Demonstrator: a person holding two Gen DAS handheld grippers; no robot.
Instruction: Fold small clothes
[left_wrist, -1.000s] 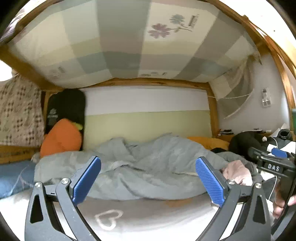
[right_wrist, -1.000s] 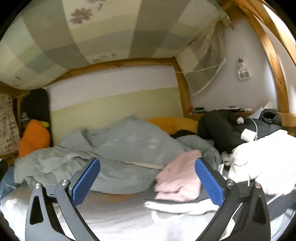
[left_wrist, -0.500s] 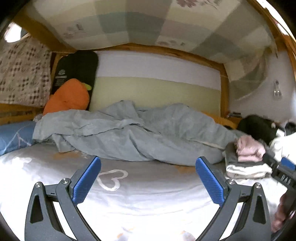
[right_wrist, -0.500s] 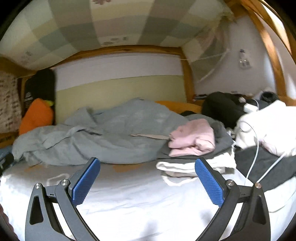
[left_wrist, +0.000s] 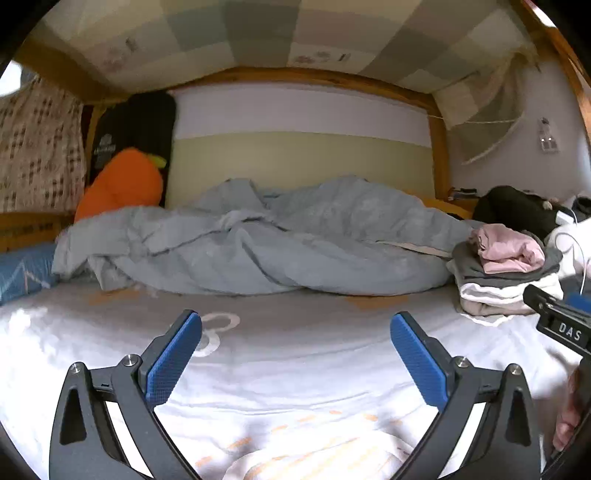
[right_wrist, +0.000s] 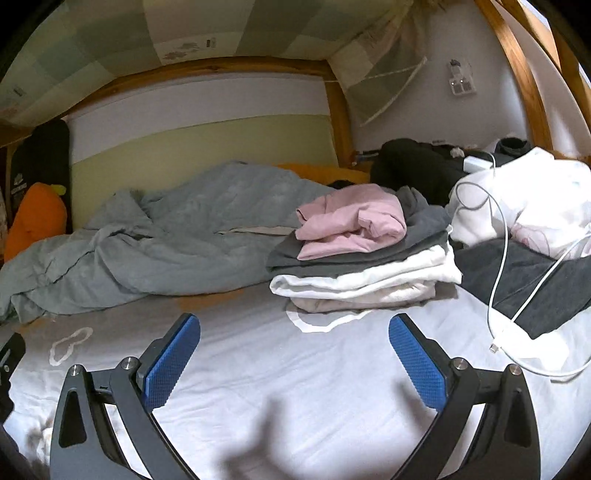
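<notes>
A stack of folded clothes rests on the white bed sheet (right_wrist: 295, 369): a pink garment (right_wrist: 351, 221) on top, a grey one (right_wrist: 369, 251) under it, white ones (right_wrist: 369, 284) at the bottom. In the left wrist view the same pink garment (left_wrist: 506, 247) lies at the far right. My right gripper (right_wrist: 294, 354) hovers open over bare sheet, just in front of the stack, holding nothing. My left gripper (left_wrist: 295, 352) is open and empty above the sheet (left_wrist: 295, 369), well left of the stack. The right gripper's body (left_wrist: 557, 325) shows at the left view's right edge.
A crumpled grey-blue duvet (right_wrist: 166, 240) lies across the back of the bed. An unfolded heap of white clothes (right_wrist: 524, 199) and dark ones (right_wrist: 524, 280) with a white cable (right_wrist: 495, 295) sits at the right. An orange plush (left_wrist: 122, 184) leans at the back left, against the wooden frame.
Both grippers have tilted down and drawn back from the duvet and stack, so more bare sheet shows. The folded stack now sits farther ahead. Both stay open and empty.
</notes>
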